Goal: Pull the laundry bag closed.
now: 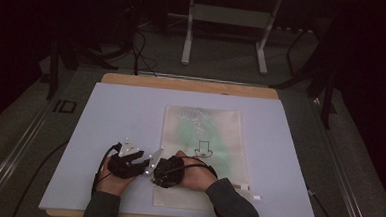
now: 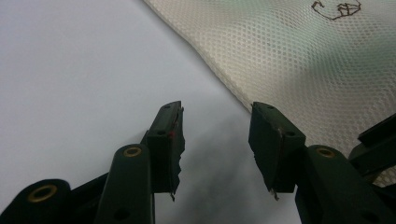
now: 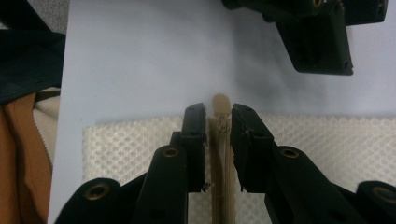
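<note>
Right gripper [image 3: 218, 122] jaws nearly clenched astride zipper pull [image 3: 220, 105] of mesh laundry bag [image 3: 327, 135], zipper running lengthwise between them; left gripper [image 2: 217, 126] released beside the bag edge.

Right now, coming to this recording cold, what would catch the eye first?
A pale mesh bag lies flat on the white table sheet, with a green shape showing through it and a small dark drawing on its middle. At its near left edge two hands meet: the right gripper has its jaws close around the bag's beige zipper pull, while the left gripper hangs open over bare sheet just beside the mesh.
</note>
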A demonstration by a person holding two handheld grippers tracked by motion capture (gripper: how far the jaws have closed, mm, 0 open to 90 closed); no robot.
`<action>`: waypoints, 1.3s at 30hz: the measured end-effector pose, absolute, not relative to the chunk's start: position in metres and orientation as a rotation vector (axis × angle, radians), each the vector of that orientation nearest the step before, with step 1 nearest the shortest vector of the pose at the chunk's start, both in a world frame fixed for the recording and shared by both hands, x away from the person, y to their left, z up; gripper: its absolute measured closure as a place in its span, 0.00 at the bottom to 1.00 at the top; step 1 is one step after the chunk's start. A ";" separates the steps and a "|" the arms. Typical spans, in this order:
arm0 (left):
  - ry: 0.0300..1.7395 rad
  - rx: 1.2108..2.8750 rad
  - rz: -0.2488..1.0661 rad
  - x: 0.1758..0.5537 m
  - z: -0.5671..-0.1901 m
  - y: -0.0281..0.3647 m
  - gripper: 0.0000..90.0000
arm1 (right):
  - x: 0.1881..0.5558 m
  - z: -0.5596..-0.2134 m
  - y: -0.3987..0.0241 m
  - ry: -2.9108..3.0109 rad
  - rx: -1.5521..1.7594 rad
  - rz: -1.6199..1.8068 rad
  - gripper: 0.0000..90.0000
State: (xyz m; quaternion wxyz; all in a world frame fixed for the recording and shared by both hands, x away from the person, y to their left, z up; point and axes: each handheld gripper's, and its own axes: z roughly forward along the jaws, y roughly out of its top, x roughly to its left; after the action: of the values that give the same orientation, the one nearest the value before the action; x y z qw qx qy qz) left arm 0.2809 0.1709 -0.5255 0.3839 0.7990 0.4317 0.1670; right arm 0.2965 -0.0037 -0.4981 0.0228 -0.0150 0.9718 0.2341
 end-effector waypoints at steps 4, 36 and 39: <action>1.102 2.034 0.426 0.281 -0.526 0.172 0.60 | 0.297 -0.499 0.002 3.013 -0.046 0.717 0.84; 1.125 2.034 0.430 0.282 -0.526 0.174 0.60 | 0.297 -0.509 0.023 3.030 0.053 0.636 0.90; 1.124 2.034 0.429 0.282 -0.526 0.174 0.60 | 0.295 -0.507 0.025 3.016 0.047 0.611 0.90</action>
State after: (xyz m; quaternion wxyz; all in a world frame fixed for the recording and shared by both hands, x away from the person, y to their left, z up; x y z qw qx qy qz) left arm 0.2819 0.1743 -0.5258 0.3795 0.7963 0.4400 0.1681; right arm 0.2950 0.0249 -0.5073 0.0319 0.0152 0.9795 0.1983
